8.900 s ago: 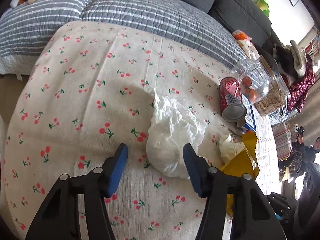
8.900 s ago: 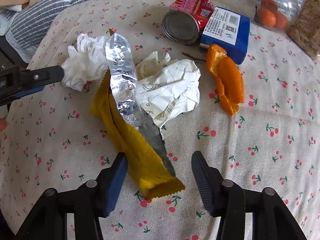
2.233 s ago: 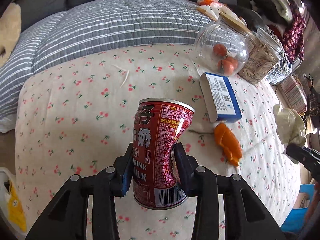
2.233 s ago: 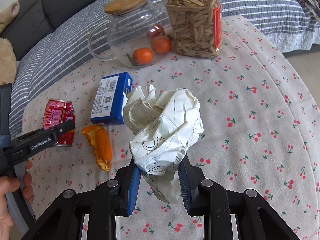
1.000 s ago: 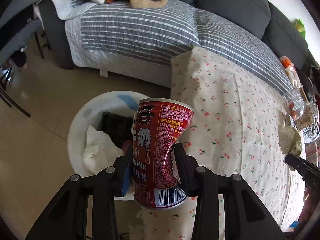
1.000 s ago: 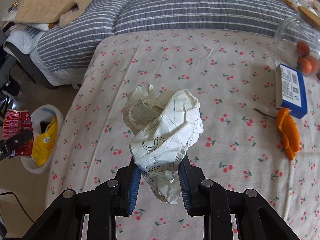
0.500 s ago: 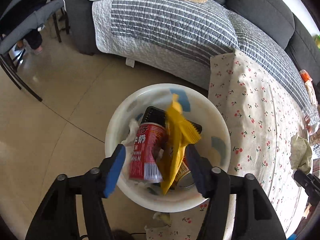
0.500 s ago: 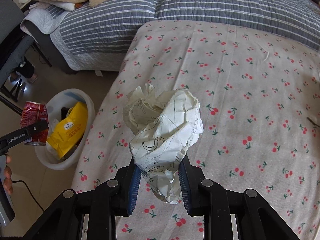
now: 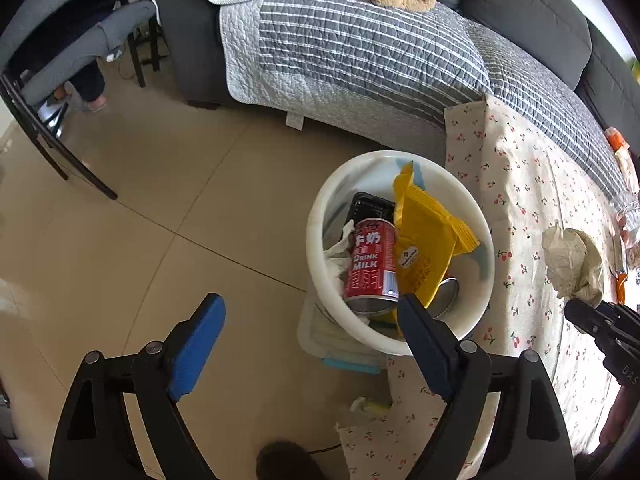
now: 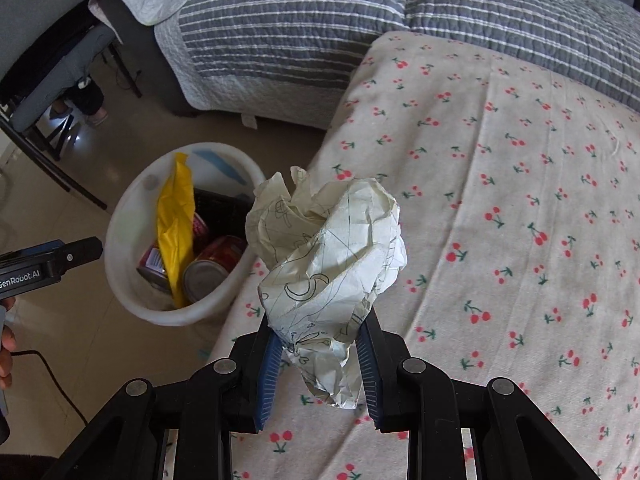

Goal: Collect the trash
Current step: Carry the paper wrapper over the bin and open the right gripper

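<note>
While right gripper [image 10: 318, 364] clamps crumpled paper [image 10: 328, 256], red can [image 9: 372, 266] seemingly rests in bin [image 9: 320, 264]

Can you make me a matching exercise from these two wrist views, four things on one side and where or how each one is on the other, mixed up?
1. red can
2. crumpled paper
3. left gripper
4. yellow wrapper

A. clamped in the right gripper
B. open, holding nothing
C. sticking up out of the white bin
D. lying in the bin, label up

Pairs: 1-D, 2-A, 3-B, 4-C
</note>
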